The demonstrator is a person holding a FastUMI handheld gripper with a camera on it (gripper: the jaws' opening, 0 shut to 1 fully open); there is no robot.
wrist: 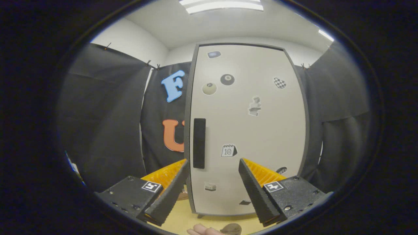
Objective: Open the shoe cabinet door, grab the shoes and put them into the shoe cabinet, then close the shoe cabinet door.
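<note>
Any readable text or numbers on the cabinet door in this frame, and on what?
"10": on the calendar sticker on the closed shoe cabinet door.
Black ball sticker: its number is too blurred to read.
The gripper has its fingers open, pointing at the door.

The closed shoe cabinet door stands ahead of the claw, whose fingers are spread with nothing between them. The door's dark handle lies just beyond the left fingertip, with free room around it.

Bright, even light from long white ceiling light panels overhead; no glare on pale grey flat cabinet door. Strong fisheye bend twd edges, door sides bow. Centre sharp, rim soft & dim.
</note>
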